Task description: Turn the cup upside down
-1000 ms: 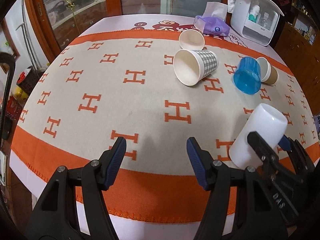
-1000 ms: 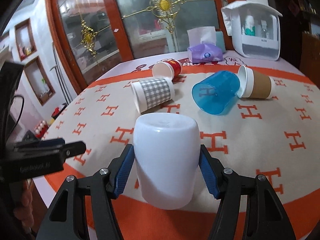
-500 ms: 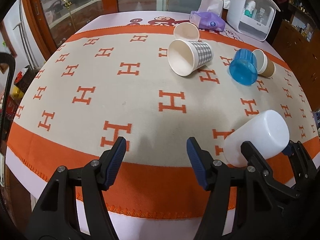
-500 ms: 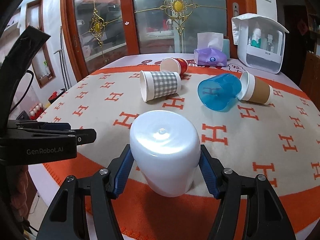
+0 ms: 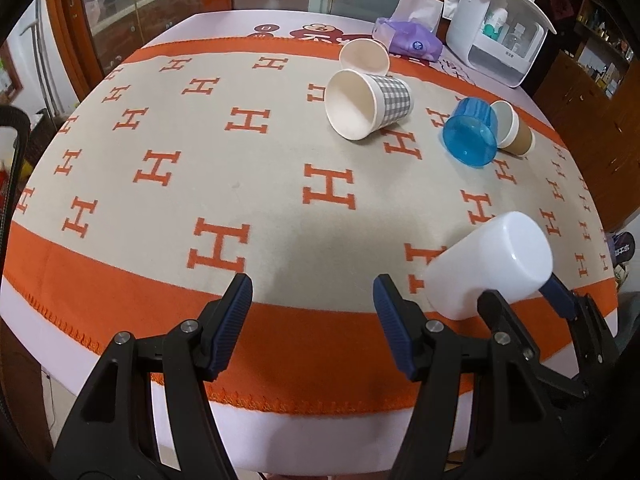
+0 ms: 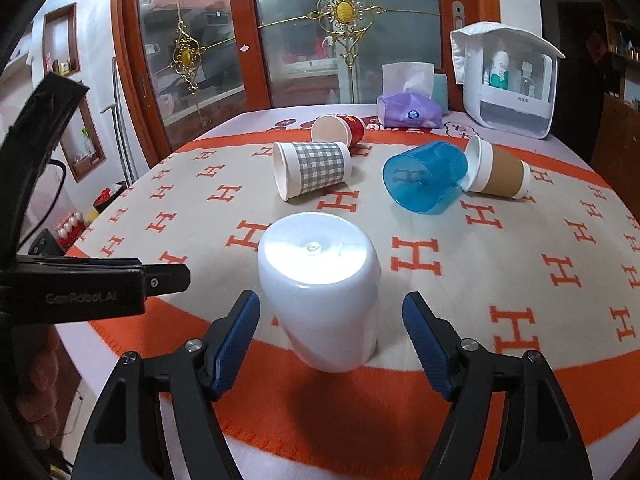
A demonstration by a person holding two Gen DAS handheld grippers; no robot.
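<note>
**White cup stands mouth-down between parted pads**

With its base turned up and its mouth down on the orange border of the blanket (image 6: 520,264), the white cup (image 6: 320,288) stands at the near edge of the desk (image 5: 320,416), leaning a little in the fisheye view. Around it the right tool (image 6: 331,320) is spread wide: both blue pads (image 6: 236,340) sit clear of the cup's sides, with a visible gap on each, so the tool has hold of nothing. From the left wrist view the same cup (image 5: 492,264) shows at the right, the right tool's black arms framing it.

Nearby, the left tool (image 5: 313,328) hangs over the front orange band, its pads parted and bare, only cloth showing between them.

Further back, four cups lie on their sides. A grey checked paper cup (image 6: 312,168) lies with a red paper cup (image 6: 340,130) just behind it. To the right, a blue plastic cup (image 6: 426,176) lies against a brown-sleeved paper cup (image 6: 498,172). At the far edge rest a purple tissue pack (image 6: 408,110) and a white storage case (image 6: 508,80) with bottles inside.
</note>
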